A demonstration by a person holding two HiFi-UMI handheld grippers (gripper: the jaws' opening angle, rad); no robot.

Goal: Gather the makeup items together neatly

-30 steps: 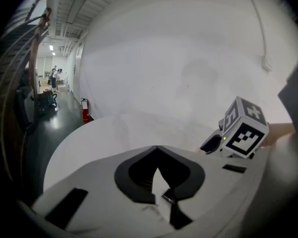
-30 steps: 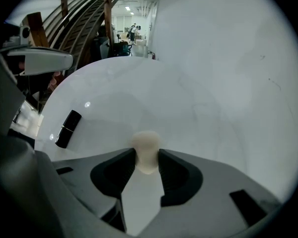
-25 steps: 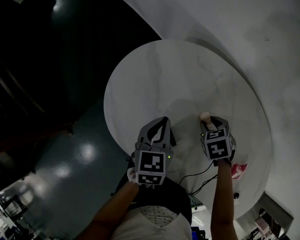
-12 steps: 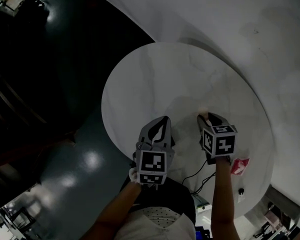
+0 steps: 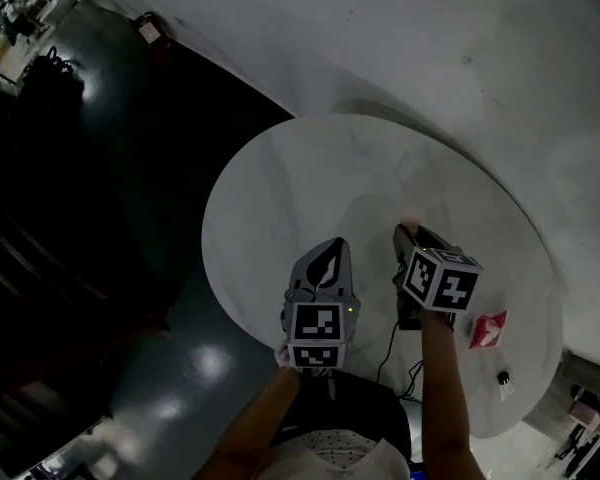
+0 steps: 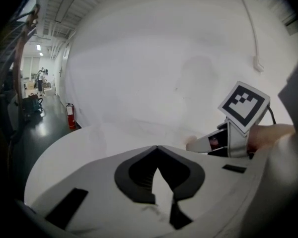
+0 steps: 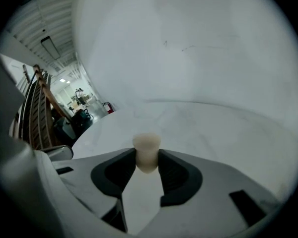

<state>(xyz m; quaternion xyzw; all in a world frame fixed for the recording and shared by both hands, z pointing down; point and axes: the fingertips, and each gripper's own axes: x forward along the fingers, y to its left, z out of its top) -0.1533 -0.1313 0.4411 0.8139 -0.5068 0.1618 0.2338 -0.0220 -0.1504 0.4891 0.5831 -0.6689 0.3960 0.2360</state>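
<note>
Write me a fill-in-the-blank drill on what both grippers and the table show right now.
The right gripper grips a small beige item; the left gripper holds ___.
The left gripper's jaws are ___.
The white table is ___ in shape.
The red packet lies on the table beside the person's ___ arm.
Missing words: nothing; shut; round; right.

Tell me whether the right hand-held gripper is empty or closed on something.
Closed: the right hand-held gripper has its pads pressing both sides of a small beige item.
</note>
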